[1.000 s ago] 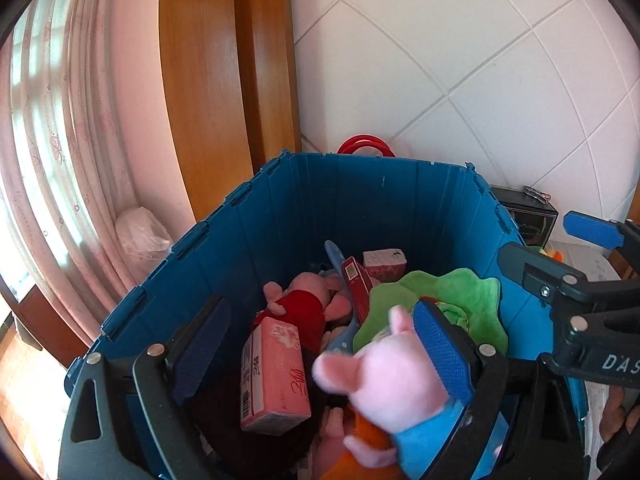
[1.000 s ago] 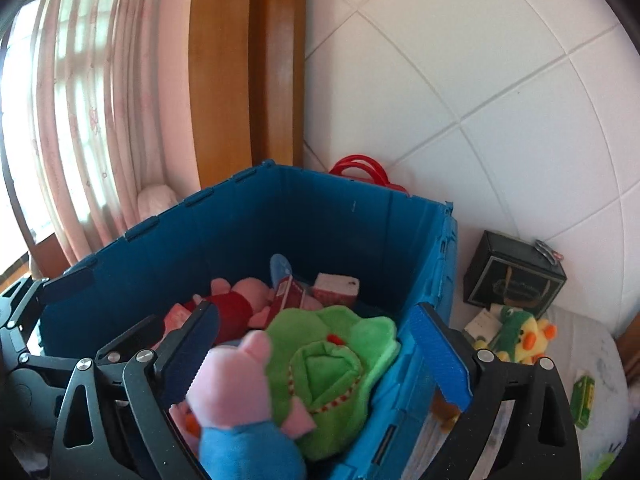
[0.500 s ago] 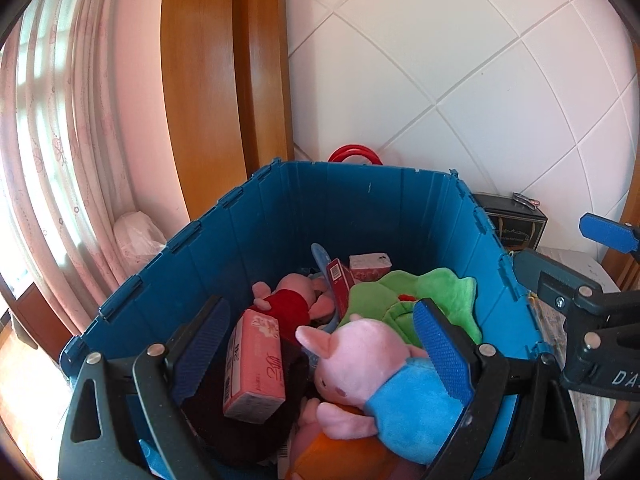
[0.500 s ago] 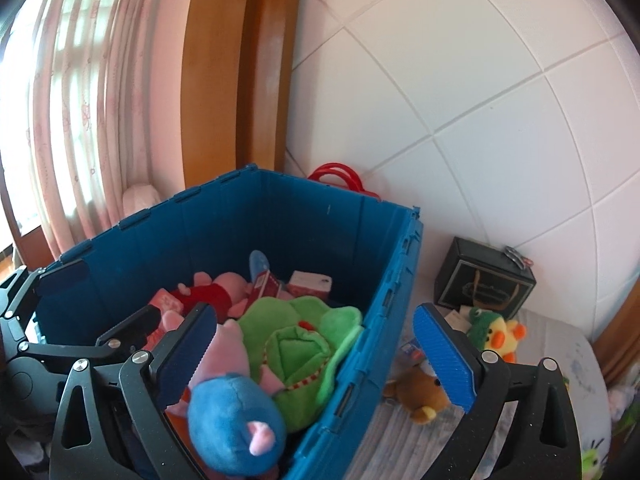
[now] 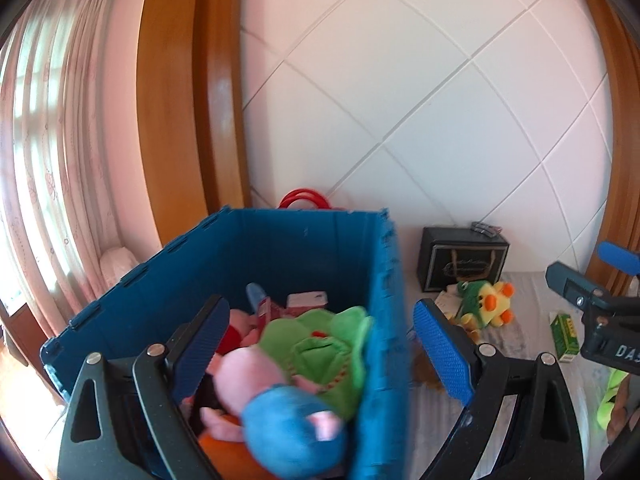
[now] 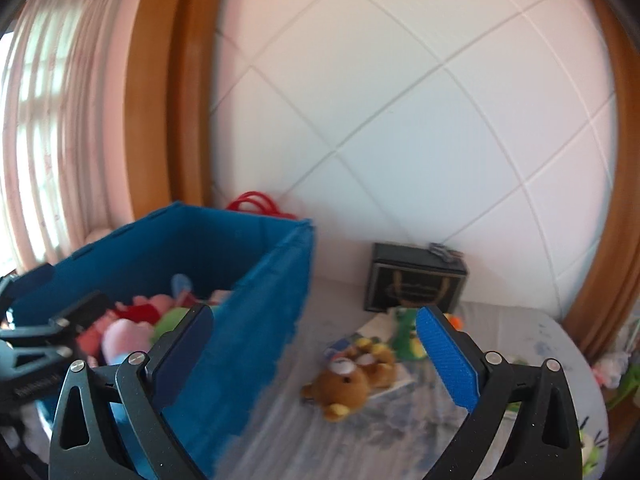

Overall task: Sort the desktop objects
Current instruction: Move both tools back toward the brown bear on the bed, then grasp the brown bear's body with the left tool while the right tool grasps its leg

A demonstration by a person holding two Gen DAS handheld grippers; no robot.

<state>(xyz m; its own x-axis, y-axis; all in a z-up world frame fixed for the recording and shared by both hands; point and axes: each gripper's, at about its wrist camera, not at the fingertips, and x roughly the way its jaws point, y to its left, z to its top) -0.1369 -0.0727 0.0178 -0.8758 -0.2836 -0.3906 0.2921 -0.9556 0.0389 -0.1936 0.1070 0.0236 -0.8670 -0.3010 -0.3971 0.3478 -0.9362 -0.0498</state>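
Leftmost, at nine o'clock in both wrist views, a pale pink pleated curtain (image 5: 48,168) is seen beside a curved brown wooden frame (image 5: 180,112). Towards seven o'clock in the left wrist view, a deep blue plastic crate (image 5: 280,248) is filled with soft toys: a pink plush pig in a blue top (image 5: 276,392) is lying on the heap, touching a green plush toy with red stitching (image 5: 324,348), with a small pink carton (image 5: 306,300) further back. The left gripper (image 5: 316,352) is held above the crate with its jaws wide and nothing between its blue pads. Behind the crate, red looped handles (image 5: 306,198) are visible at twelve o'clock. In the right wrist view, the right gripper (image 6: 312,354) is seen with its jaws opening and nothing between them; framed between them on the pale patterned tabletop (image 6: 532,332) is a brown plush bear (image 6: 344,384), well apart from the crate. Towards two o'clock, a green and yellow plush duck (image 5: 486,306) is found just before a black box with a gold emblem (image 5: 460,260), and a small green carton (image 5: 564,334) lies at three o'clock.
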